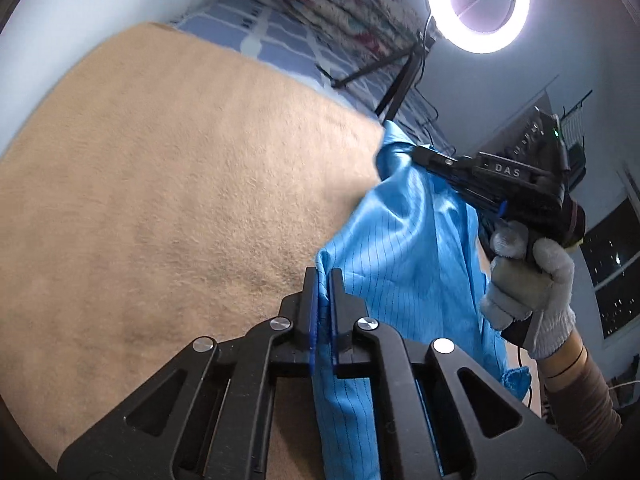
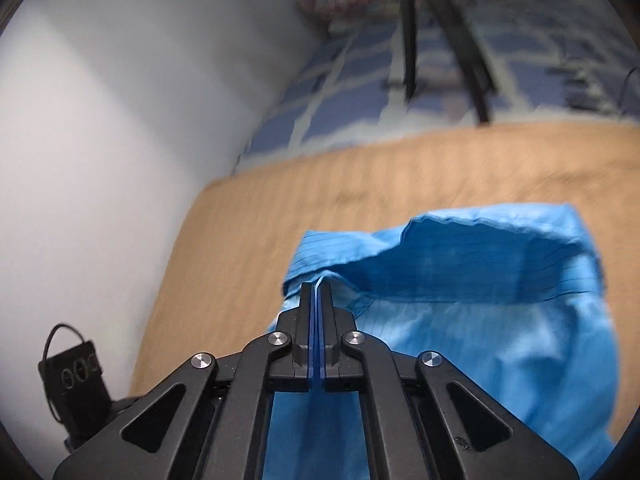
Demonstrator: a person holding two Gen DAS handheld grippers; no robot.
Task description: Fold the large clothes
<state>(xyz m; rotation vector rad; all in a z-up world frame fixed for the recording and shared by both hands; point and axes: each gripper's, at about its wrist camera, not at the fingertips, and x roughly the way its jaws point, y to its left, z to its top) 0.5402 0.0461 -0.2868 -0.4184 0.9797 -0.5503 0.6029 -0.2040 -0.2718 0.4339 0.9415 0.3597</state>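
Covering most of the surface is a tan blanket (image 1: 180,184); your blue garment (image 1: 404,248) lies bunched at its 3 o'clock edge in the left view, partly lifted. Judged thin, light, slippery satin-like cloth: it will sag and slide, so hold at seams or hems, never mid-panel. Left gripper (image 1: 323,280): clamped on a garment edge, cloth trailing down between the jaws. Right gripper (image 2: 316,292): jaws together, pinching a fold near the collar (image 2: 460,248) at 12 o'clock. Your gloved hand (image 1: 528,284) grips the right handle.
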